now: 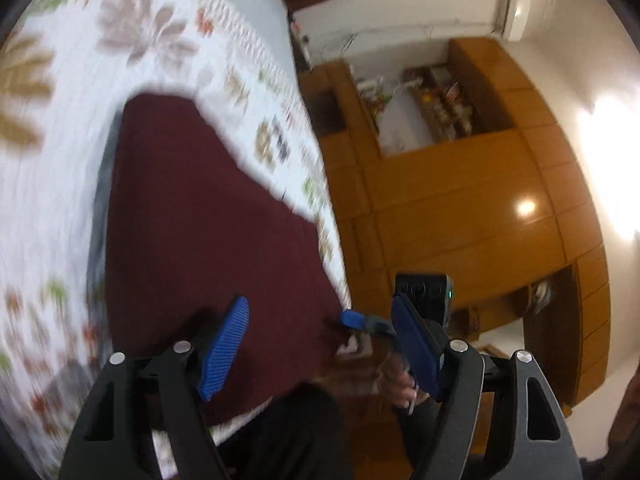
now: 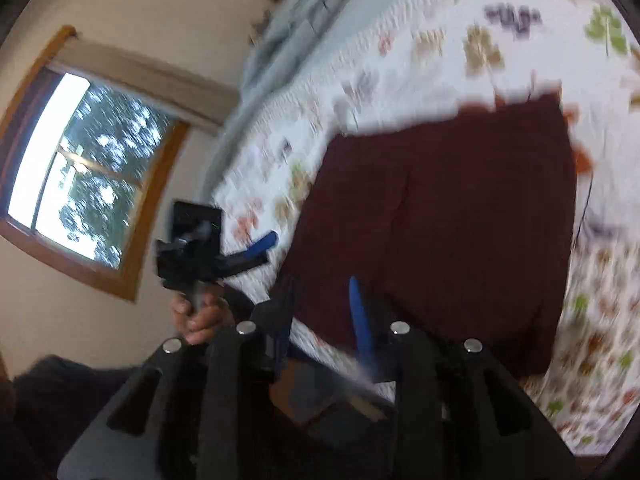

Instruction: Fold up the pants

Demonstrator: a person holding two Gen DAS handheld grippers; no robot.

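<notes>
Wide-open left gripper (image 1: pixel 320 346) hovers empty above the near edge of folded maroon pants (image 1: pixel 192 240) on a leaf-patterned quilt (image 1: pixel 60 180); right gripper (image 2: pixel 324 320), narrowly parted, holds nothing at the bed's edge.

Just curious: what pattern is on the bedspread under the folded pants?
White quilted bedspread with multicoloured leaf prints; clearest in the right wrist view.

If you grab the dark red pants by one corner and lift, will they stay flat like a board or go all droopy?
Probably droopy. The pants are soft cloth lying flat in folded layers on the bedspread, so a lifted corner would likely sag and the layers may slide apart. They look light for their size. They won't roll or tip; pushed, they would more likely bunch up.
</notes>
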